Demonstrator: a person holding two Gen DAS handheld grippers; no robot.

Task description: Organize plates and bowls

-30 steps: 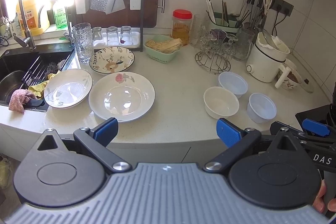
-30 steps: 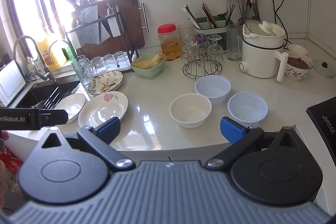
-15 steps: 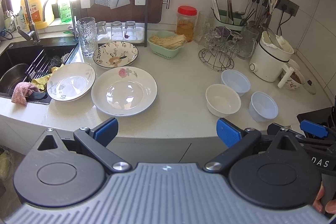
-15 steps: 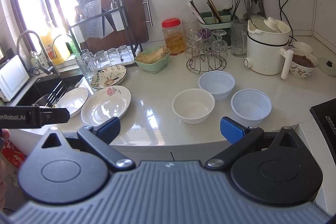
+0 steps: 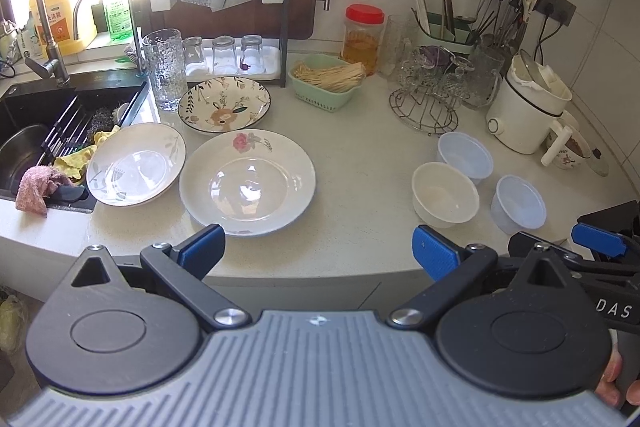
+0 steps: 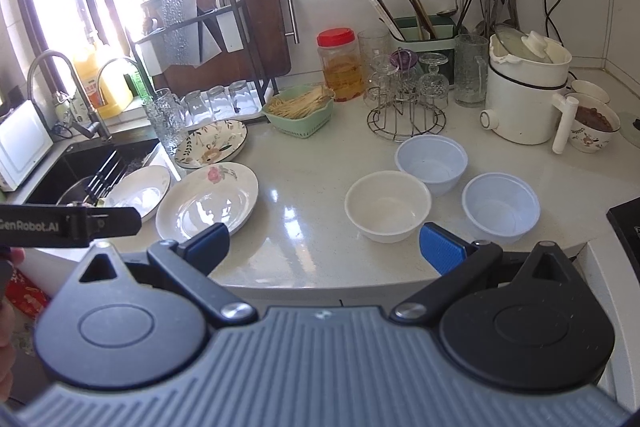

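Note:
Three plates lie on the pale counter: a large white plate with a pink flower (image 5: 247, 183) (image 6: 208, 201), a white leaf-patterned plate (image 5: 136, 163) (image 6: 141, 191) by the sink, and a floral dark-rimmed plate (image 5: 224, 105) (image 6: 211, 145) behind them. Three bowls stand to the right: a cream bowl (image 5: 445, 194) (image 6: 387, 211) and two pale blue bowls (image 5: 465, 157) (image 5: 518, 210) (image 6: 431, 163) (image 6: 500, 207). My left gripper (image 5: 318, 253) hangs open over the counter's front edge, holding nothing. My right gripper (image 6: 325, 245) is open too, short of the cream bowl.
A black sink (image 5: 36, 131) with cloths lies at the left. Behind stand a tall glass (image 5: 165, 69), a green basket (image 5: 326, 83), a wire glass rack (image 5: 426, 107), a red-lidded jar (image 5: 363, 37) and a white cooker (image 5: 528, 111). A dark hob (image 6: 626, 223) is at the right.
Both cameras have moved forward and a little closer to the counter; the plates and bowls appear larger. Nothing on the counter has moved and both grippers stay open.

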